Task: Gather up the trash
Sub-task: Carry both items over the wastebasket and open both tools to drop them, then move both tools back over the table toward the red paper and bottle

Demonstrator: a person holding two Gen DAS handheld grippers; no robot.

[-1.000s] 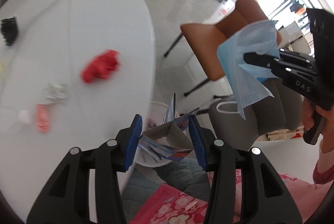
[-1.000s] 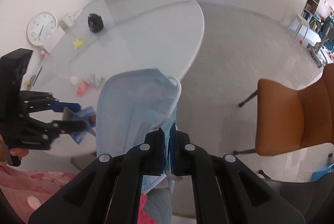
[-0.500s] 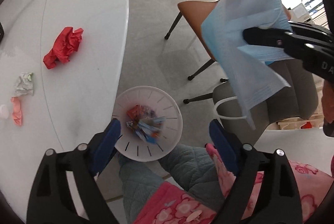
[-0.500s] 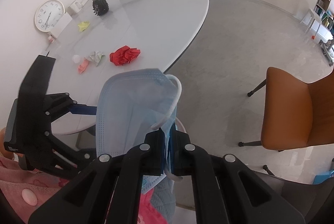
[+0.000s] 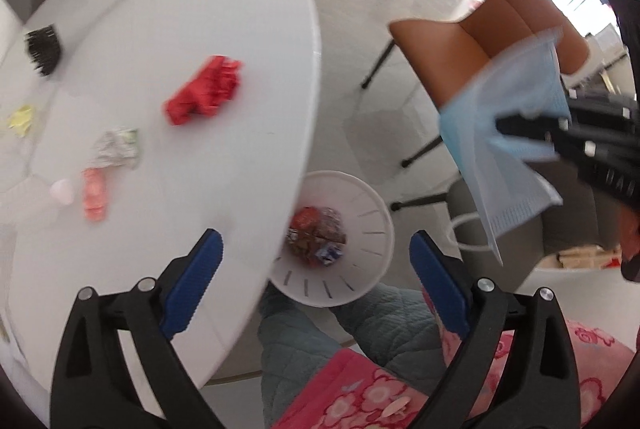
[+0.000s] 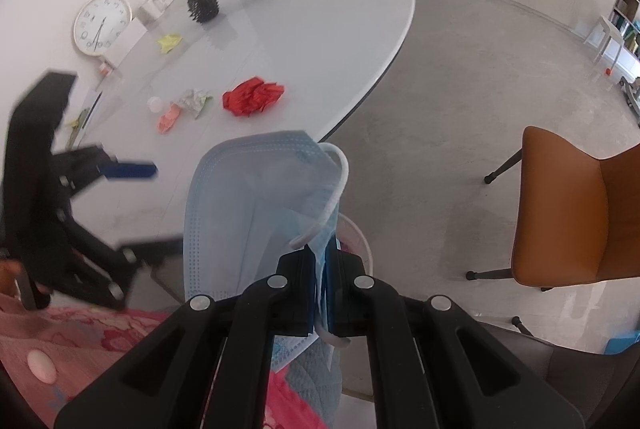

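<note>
A pale blue pleated paper face mask (image 6: 256,213) has white ear loops. At ten o'clock on the glossy white oval table (image 6: 320,29) lies crumpled red paper (image 6: 253,96). The round white slotted plastic bin (image 5: 360,229) holds multicoloured wrappers.

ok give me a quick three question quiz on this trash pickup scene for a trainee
1. True or false: the right gripper is shut on a blue face mask.
2. Multiple choice: where is the white bin? A) on the white table B) on the floor beside the table's edge C) on the orange chair
3. Fill in: between the jaws of the left gripper there is ____.

Key
1. True; the mask is pinched between its pads.
2. B; the bin stands on the floor by the white table and already holds wrappers.
3. Nothing; the jaws are opening and no item is between them.
</note>
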